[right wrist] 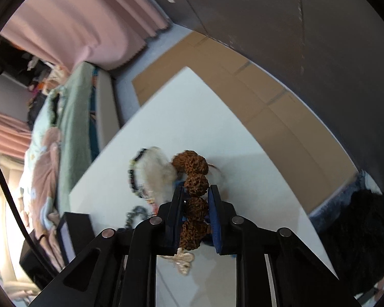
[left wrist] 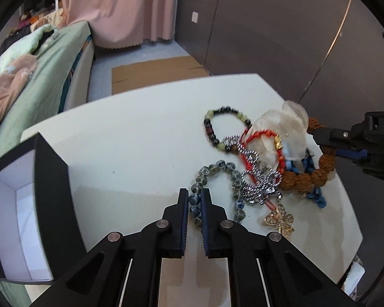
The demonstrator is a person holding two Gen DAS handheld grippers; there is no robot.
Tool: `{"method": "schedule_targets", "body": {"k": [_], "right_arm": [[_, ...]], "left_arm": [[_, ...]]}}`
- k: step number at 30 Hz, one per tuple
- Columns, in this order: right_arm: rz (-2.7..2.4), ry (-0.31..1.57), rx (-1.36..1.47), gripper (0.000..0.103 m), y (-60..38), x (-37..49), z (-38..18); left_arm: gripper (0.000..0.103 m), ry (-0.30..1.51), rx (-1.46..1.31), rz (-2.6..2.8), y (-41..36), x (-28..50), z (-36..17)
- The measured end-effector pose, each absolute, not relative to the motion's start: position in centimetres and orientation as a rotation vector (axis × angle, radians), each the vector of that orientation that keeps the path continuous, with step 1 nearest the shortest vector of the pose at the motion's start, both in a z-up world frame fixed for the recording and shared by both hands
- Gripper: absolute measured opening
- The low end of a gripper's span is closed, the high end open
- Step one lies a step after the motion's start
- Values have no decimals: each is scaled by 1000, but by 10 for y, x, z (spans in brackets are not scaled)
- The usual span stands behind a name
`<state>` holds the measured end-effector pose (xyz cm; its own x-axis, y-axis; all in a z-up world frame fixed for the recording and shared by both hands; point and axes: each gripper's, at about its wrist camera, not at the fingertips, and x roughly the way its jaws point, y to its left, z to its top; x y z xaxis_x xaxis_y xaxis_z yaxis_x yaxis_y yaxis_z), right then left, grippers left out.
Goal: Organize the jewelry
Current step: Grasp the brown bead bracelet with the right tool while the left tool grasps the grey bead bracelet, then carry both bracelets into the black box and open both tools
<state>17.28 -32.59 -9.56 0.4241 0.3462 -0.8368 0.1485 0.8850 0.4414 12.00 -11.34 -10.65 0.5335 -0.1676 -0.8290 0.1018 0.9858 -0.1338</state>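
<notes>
A tangle of jewelry lies on the white table (left wrist: pixel 130 138): a grey-blue bead bracelet (left wrist: pixel 204 176), a dark and green bead bracelet (left wrist: pixel 212 125), a silver chain (left wrist: pixel 258 179), a red cord (left wrist: pixel 263 138), a gold brooch (left wrist: pixel 281 220) and a brown seed bracelet (left wrist: pixel 307 176). My left gripper (left wrist: pixel 194 197) is shut on the grey-blue bead bracelet. My right gripper (right wrist: pixel 195 192) is shut on the brown seed bracelet (right wrist: pixel 195 184); its fingers (left wrist: pixel 330 138) enter from the right in the left wrist view.
A black box with a white lining (left wrist: pixel 25 204) stands open at the table's left; it also shows in the right wrist view (right wrist: pixel 71 232). A clear plastic bag (left wrist: pixel 286 128) lies in the pile. A bed (left wrist: pixel 38 64) is left, cardboard (left wrist: pixel 156 74) on the floor beyond.
</notes>
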Motion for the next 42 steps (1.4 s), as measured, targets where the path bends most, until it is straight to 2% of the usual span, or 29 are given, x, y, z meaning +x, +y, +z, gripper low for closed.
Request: {"method": "schedule_targets", "body": {"k": [11,23,42], "right_arm": [[250,1010,452,20,-303,154,-64],[393,883,528,21,-287,130,-39],[546,862,540,21,-223,112,-34]], "left_arm": [[9,912,-141,-194,-101,97,-69],[9,827,-226,-184,-67,76,-38],[9,739,-405,-101,9,55,-11]]}}
